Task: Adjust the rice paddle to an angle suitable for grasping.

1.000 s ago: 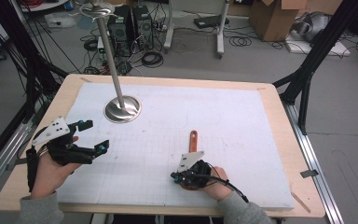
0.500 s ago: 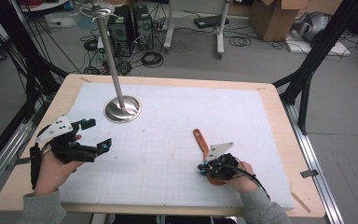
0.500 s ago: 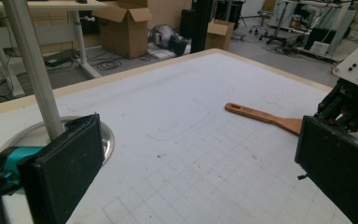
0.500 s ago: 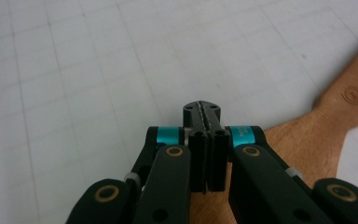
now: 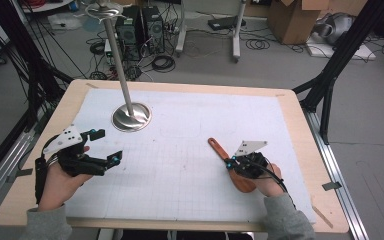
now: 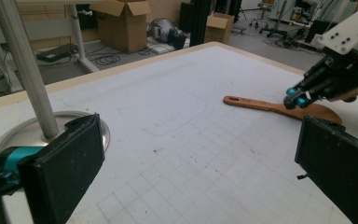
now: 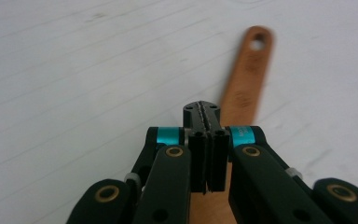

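**Closed jaws over a wooden spatula, wide jaws waiting across the mat**

You held your right gripper (image 5: 231, 163) low over the wooden spatula (image 5: 219, 151), its jaws pressed flat together with nothing between them, as the right gripper view showed. The spatula lay flat on the white gridded mat (image 5: 190, 130) at the right of the table (image 5: 300, 125), its holed handle end pointing away from you toward the table's middle and its blade end under your right hand (image 5: 266, 181). Whether the closed tips touched the wood could not be told from these pictures.

Your left gripper (image 5: 107, 146) hovered at the left of the mat with its jaws spread wide and empty, near the round base of the steel stand (image 5: 131, 116) and well apart from the spatula.

From there the risks looked plain. Pressing closed jaws down on the handle would likely have pushed or spun the spatula on the smooth mat rather than caught it, and you would have had to open before any grip. A thin, flat handle lying flush on the mat also gave the pads little edge to bite, so a shallow pinch might have slipped off. A sweep by your left gripper could have struck the stand's pole.
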A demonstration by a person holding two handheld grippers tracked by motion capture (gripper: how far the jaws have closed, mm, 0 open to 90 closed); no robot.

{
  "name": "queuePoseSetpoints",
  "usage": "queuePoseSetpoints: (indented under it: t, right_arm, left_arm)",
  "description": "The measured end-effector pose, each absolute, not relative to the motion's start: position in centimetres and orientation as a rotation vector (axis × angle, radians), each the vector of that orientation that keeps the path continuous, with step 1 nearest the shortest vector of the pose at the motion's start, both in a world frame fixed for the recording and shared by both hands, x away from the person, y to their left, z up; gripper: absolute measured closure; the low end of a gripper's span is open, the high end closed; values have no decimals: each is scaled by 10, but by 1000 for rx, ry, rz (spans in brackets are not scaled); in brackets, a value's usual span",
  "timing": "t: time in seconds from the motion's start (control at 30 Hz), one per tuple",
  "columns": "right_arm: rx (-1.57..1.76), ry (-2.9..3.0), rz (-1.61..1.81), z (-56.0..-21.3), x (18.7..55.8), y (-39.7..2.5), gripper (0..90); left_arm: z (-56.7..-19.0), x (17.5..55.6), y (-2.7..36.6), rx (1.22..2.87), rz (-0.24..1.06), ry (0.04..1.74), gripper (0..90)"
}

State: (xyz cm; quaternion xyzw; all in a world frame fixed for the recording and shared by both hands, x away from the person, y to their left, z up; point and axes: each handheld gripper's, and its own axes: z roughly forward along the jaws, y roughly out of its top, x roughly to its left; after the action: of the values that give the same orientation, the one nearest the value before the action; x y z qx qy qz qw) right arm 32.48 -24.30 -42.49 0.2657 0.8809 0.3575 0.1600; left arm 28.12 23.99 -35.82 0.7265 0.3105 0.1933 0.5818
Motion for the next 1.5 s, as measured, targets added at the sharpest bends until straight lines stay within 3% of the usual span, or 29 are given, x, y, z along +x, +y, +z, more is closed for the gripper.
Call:
queuePoseSetpoints:
  t: [0.53,1.0,1.33,1.5]
  right_arm:
    - [876,2494,978,-439,361,-239,899]
    - [655,2640,964,-434,359,-189,899]
    - [668,2598,1027,-423,356,-196,892]
    - [664,2586,1042,-415,350,-203,755]
  left_arm:
    - [-361,270,249,1701,472,763,18]
    - [-360,251,269,1673,513,804,18]
    - [-360,252,268,1673,505,797,18]
    - [-360,257,263,1679,494,783,18]
